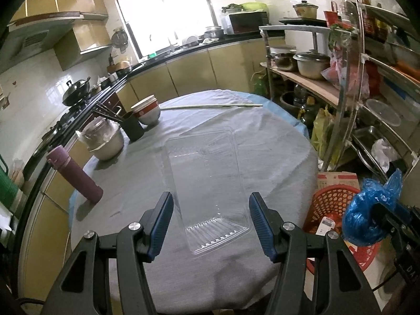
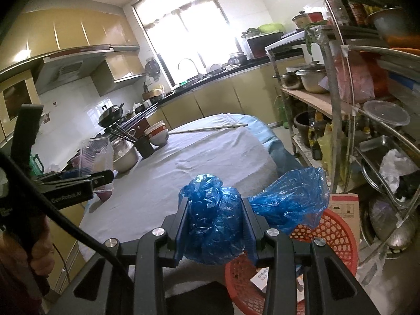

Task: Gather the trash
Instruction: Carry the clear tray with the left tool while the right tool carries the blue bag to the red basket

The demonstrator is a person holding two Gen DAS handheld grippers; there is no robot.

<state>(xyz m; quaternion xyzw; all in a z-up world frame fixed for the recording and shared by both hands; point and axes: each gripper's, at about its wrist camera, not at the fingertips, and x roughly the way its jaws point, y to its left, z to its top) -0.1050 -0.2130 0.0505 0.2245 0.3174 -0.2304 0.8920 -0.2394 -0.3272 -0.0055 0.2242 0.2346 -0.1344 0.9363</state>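
Note:
A clear plastic container (image 1: 207, 183) stands out forward from my left gripper (image 1: 211, 199), whose blue pads press on its two long sides; it hangs over the grey-clothed round table (image 1: 275, 144). The right wrist view shows the same container (image 2: 94, 155) upright in the left gripper (image 2: 105, 177), held by a person's hand. My right gripper (image 2: 214, 202) is shut on a crumpled blue plastic bag (image 2: 215, 218), which bulges out to the right. The bag (image 1: 367, 218) hangs just past the table's right edge, above a red mesh basket (image 2: 328, 233) on the floor.
On the table's left side stand a purple flask (image 1: 78, 176), a covered bowl (image 1: 105, 141), a black chopstick holder (image 1: 132, 126) and stacked bowls (image 1: 148, 110). A long pale stick (image 1: 210, 106) lies at the far edge. A metal rack (image 1: 354, 105) and a cardboard box (image 1: 338, 181) crowd the right.

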